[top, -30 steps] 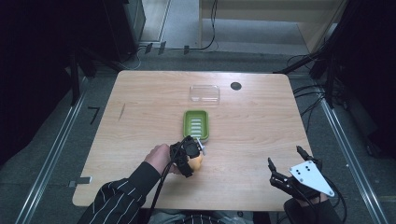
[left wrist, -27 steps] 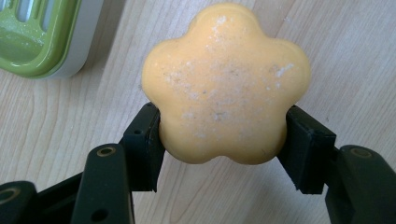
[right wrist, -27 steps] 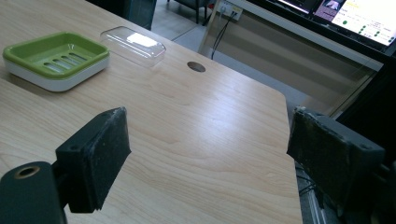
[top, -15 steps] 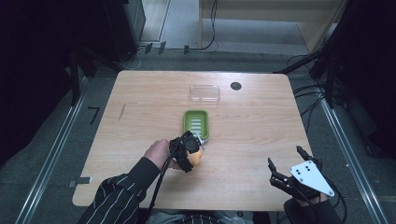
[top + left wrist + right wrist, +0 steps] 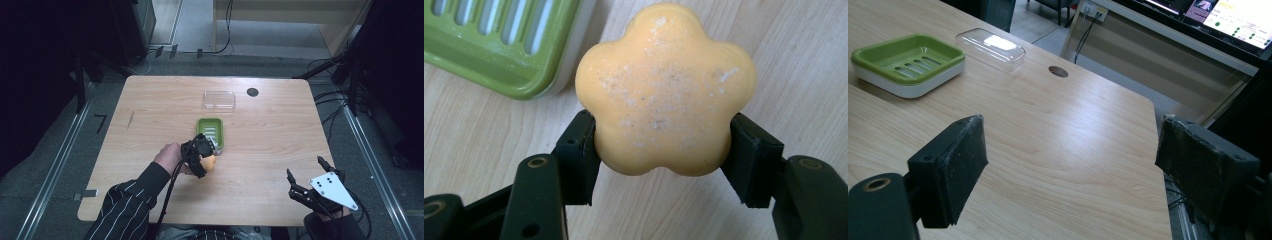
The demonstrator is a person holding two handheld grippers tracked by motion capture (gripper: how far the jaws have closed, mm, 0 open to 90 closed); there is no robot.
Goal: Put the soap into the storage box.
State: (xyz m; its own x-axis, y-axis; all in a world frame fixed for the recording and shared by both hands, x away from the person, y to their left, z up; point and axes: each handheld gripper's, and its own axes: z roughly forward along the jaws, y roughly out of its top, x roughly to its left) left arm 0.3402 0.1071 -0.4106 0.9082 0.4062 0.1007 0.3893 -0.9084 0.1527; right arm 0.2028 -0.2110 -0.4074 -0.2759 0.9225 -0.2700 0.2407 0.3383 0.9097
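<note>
Just below centre of the high view, on the bare wood: one orange flower-shaped soap (image 5: 666,87), pinched on two opposite sides between the jaws of the left gripper (image 5: 200,152), which is clamped on it. Green soap dish (image 5: 211,133), slotted, empty, lies just beyond the soap toward the upper frame, its long axis running away from the person. Clear lid (image 5: 219,100) farther up. Right gripper (image 5: 306,181), lower right, well apart, jaws spread wide, holding nothing.

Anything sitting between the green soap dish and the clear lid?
Nothing: bare wood separates the green soap dish from the clear lid, as the high view shows.
</note>
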